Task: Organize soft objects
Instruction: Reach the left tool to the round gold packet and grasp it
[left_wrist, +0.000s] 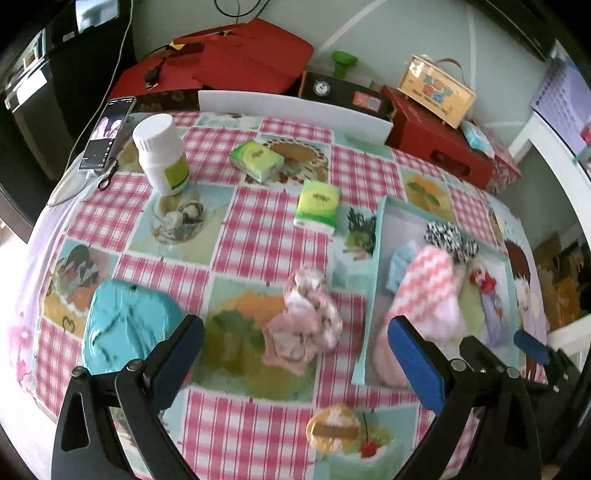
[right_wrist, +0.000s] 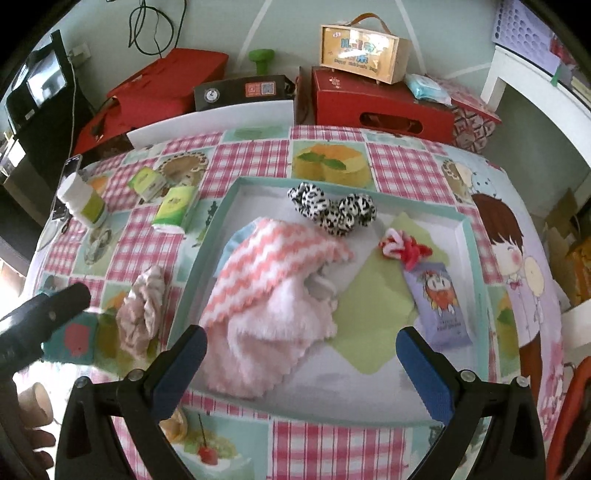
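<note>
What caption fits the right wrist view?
Open right gripper hovers over pink towel in the tray.

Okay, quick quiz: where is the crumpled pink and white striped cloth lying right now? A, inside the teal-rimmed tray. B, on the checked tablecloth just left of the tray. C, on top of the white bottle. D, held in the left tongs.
B: the crumpled pink and white striped cloth lies on the checked tablecloth, outside the left wall of the teal-rimmed tray, with both tongs open and empty.
</note>
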